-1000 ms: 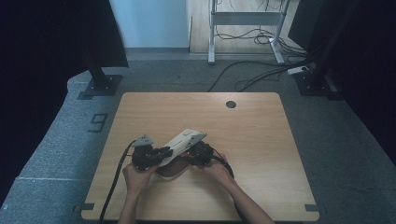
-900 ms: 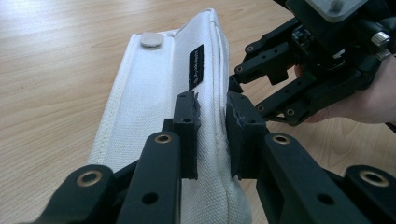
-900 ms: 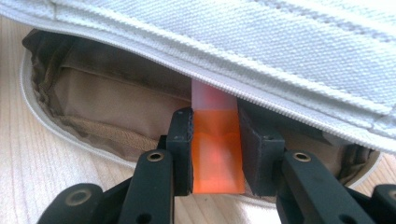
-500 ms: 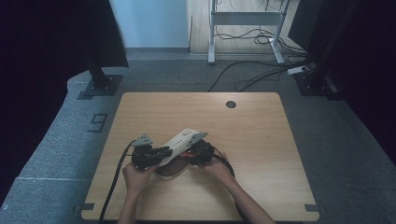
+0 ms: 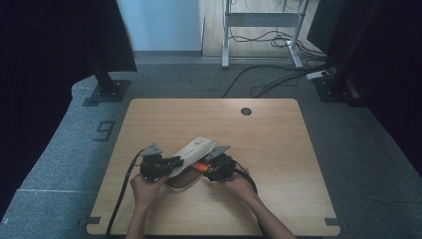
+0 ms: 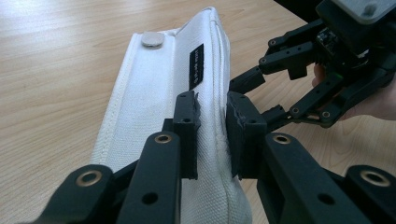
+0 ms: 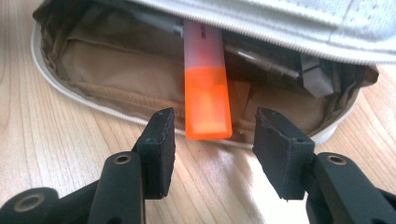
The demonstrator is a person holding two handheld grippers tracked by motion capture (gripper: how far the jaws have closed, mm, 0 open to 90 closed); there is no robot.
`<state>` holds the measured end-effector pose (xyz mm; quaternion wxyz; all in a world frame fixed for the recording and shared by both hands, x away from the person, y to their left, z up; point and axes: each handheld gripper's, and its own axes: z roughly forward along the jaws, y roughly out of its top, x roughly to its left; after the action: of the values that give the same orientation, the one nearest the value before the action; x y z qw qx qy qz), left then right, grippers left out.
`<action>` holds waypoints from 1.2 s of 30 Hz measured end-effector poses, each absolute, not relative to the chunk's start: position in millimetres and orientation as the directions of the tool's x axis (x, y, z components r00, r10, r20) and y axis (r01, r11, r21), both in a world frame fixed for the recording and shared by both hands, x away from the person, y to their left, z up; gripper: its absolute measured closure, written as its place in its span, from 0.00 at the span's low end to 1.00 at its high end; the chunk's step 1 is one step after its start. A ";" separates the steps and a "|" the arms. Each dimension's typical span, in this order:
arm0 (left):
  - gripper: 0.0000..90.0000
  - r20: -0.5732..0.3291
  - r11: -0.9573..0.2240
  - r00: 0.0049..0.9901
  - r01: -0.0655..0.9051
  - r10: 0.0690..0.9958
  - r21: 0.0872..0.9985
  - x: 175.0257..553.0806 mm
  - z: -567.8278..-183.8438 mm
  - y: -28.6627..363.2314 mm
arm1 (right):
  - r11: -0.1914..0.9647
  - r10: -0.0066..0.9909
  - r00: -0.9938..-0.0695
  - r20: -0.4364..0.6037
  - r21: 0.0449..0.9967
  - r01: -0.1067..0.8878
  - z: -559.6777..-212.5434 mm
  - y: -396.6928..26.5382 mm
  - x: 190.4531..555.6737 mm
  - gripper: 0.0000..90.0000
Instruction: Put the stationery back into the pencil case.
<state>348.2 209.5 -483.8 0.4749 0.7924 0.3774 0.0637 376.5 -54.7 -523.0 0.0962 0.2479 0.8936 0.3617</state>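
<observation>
Fingers, right gripper (image 7: pixel 212 149): parted, having just been opening; orange highlighter (image 7: pixel 207 100) between the pads, touched by neither
Fingers, left gripper (image 6: pixel 212 135): clamped narrow on the raised flap of the white pencil case (image 6: pixel 159 121); holding it open
Highlighter, place: half out of the case mouth, orange cap end toward the right fingers, pale end tucked under the flap
Long axis: straight out of the opening toward the right gripper, along its reach
Nearer hand: right; left busy pinning the flap
Right gripper view: brown lining, pens and a grey piece inside
Left gripper view: flap's outer face, snap button (image 6: pixel 152 39), black label; right gripper just beyond
High view: case (image 5: pixel 191 154) on the desk (image 5: pixel 278 149) between both grippers; orange glint beside the right one
</observation>
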 end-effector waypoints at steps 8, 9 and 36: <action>0.83 -0.258 -0.265 0.708 0.538 0.658 0.800 348.3 -483.9 209.6 | 0.618 0.535 -0.845 -0.003 0.682 0.390 -528.5 -57.7 383.1 0.56; 0.83 -0.258 -0.265 0.708 0.538 0.657 0.800 348.4 -483.9 209.6 | 0.618 0.539 -0.842 -0.005 0.682 0.391 -529.0 -58.1 384.1 0.57; 0.83 -0.262 -0.265 0.709 0.540 0.655 0.799 348.5 -484.4 208.7 | 0.596 0.585 -0.811 -0.018 0.687 0.415 -524.4 -49.1 411.5 0.79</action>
<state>348.5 208.7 -484.4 0.4750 0.7929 0.3768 0.0606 411.5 -49.1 -524.4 0.1214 0.2826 0.8852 0.3492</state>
